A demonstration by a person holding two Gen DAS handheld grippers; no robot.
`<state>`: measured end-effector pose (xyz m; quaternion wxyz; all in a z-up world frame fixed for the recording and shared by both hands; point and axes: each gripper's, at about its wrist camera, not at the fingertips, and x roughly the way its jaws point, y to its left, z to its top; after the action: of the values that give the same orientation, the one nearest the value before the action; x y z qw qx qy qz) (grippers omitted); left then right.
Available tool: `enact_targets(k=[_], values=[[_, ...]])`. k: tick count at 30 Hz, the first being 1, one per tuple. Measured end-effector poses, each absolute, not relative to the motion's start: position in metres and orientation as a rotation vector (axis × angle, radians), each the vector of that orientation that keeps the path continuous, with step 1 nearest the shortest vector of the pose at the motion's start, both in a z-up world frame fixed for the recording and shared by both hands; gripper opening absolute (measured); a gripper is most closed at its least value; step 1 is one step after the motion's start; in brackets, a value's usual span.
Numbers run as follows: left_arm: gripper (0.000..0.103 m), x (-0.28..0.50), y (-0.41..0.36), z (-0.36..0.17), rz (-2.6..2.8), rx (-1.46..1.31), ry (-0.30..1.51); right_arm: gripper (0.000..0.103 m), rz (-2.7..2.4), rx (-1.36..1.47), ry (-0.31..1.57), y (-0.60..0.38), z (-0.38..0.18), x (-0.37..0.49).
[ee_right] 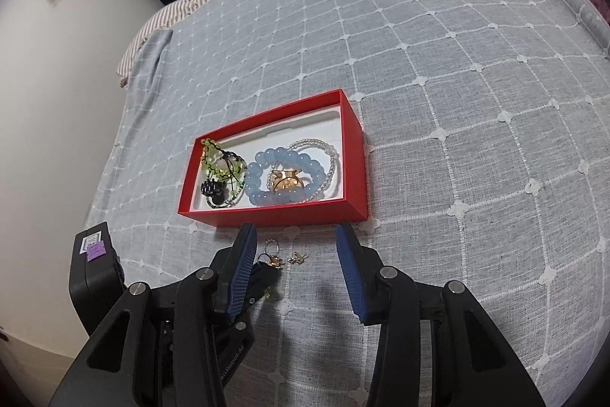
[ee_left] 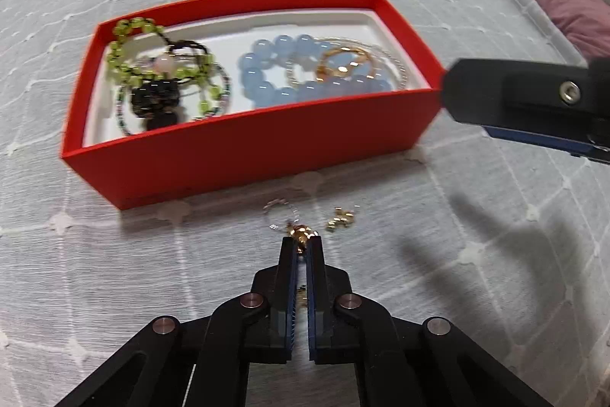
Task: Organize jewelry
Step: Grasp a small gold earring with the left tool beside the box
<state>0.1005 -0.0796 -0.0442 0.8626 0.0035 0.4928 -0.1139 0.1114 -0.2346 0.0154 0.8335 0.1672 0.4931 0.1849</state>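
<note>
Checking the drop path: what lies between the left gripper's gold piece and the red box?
In the left wrist view, only a thin silver chain on bedspread lies between the gold piece and the red box.

The left gripper point(ee_left: 302, 246) is a matte black plastic scissor linkage with round silver pivot pins at its joints and two narrow black fingers point(ee_left: 285, 277) lined on their inner faces with ribbed blue pads. The right gripper point(ee_right: 297, 266) has the same black linkage arms with triangular cut-outs and silver pivot pins, and broader blue ribbed pads point(ee_right: 352, 277) on black backing; from the left wrist view one of its fingers shows a recessed silver screw. In the right wrist view, the left gripper's black boxy body carries a small white label and a purple sticker, with faint white lettering lower down.
</note>
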Motion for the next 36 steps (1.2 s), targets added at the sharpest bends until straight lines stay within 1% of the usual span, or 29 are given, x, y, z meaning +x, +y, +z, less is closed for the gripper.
enact_targets(k=[9,15,19,25,30,36], values=[[0.0,0.097,-0.051,-0.036,-0.209,-0.062,1.018,0.046,0.414,0.319,1.046,-0.227,0.013,0.111],[0.0,0.091,-0.026,-0.023,-0.194,-0.12,1.006,0.046,0.494,0.196,1.049,-0.204,0.005,0.107],[0.0,0.09,-0.009,-0.014,-0.149,-0.156,0.99,0.046,0.538,0.064,1.042,-0.181,-0.005,0.101],[0.0,0.091,0.003,-0.012,-0.132,-0.179,0.99,0.046,0.553,-0.082,1.007,-0.154,-0.022,0.098],[0.0,0.092,0.009,-0.008,-0.131,-0.193,0.979,0.046,0.575,-0.122,0.978,-0.141,-0.031,0.098],[0.0,0.093,0.016,-0.006,-0.122,-0.211,0.975,0.045,0.548,-0.171,0.99,-0.128,-0.045,0.103]])
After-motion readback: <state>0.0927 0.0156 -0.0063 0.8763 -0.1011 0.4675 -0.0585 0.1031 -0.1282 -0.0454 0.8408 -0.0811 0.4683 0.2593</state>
